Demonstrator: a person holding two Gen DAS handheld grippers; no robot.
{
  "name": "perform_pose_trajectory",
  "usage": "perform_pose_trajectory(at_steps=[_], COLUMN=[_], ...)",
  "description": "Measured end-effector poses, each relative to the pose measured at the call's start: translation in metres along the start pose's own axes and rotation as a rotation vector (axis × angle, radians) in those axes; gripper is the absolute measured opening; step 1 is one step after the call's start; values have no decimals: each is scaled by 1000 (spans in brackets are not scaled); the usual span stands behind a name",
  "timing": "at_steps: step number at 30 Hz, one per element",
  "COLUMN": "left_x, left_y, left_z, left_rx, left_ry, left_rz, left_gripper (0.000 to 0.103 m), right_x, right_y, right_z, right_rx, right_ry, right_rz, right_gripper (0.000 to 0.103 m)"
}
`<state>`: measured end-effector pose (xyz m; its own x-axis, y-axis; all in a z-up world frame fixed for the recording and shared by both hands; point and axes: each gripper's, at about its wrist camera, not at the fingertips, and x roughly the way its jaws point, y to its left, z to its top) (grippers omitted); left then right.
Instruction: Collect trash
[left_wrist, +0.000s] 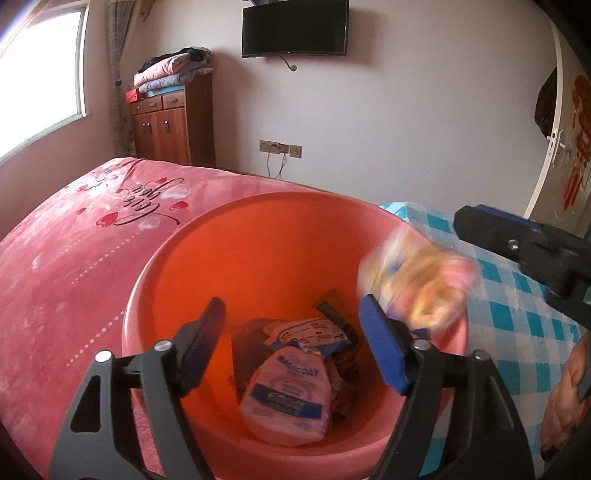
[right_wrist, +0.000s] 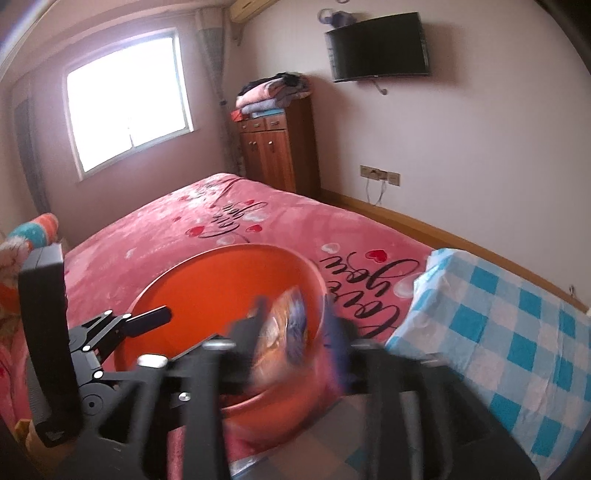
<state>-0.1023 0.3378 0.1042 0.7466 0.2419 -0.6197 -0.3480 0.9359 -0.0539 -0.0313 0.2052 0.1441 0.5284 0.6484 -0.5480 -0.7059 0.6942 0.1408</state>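
A pink bag in the bucket read "MAGICDAY"; the bedspread read "Love you". My left gripper stood wide and empty above that bag. My right gripper had its jaws apart, a blurred wrapper between them over the bucket's rim.

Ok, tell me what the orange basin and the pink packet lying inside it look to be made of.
Orange basin: probably moulded plastic, going by its smooth, seamless wall, rolled rim and dull sheen.
Pink packet: thin plastic film, most likely, since it is crinkled, glossy and printed with blue lettering. Whether it has a foil lining cannot be seen.
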Motion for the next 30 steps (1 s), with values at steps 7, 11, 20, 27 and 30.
perform_pose_trajectory(at_steps=[7, 11, 20, 27, 30], left_x=[1, 2, -1, -9, -15], left_y=[-6, -10, -11, 0, 0], left_z=[-3, -3, -2, -2, -2], left_rx=[23, 26, 5, -54, -68], left_ry=[-4, -4, -7, -16, -34], left_rz=[35, 41, 76, 76, 71], left_gripper=[90, 94, 96, 97, 97], right_x=[-19, -27, -32, -47, -54], right_y=[-19, -30, -46, -51, -58], right_z=[-3, -7, -25, -43, -51], right_rx=[51, 69, 66, 39, 41], right_ry=[-67, -85, -79, -139, -155], right_rz=[-82, -130, -166, -203, -224], right_gripper=[86, 93, 94, 95, 97])
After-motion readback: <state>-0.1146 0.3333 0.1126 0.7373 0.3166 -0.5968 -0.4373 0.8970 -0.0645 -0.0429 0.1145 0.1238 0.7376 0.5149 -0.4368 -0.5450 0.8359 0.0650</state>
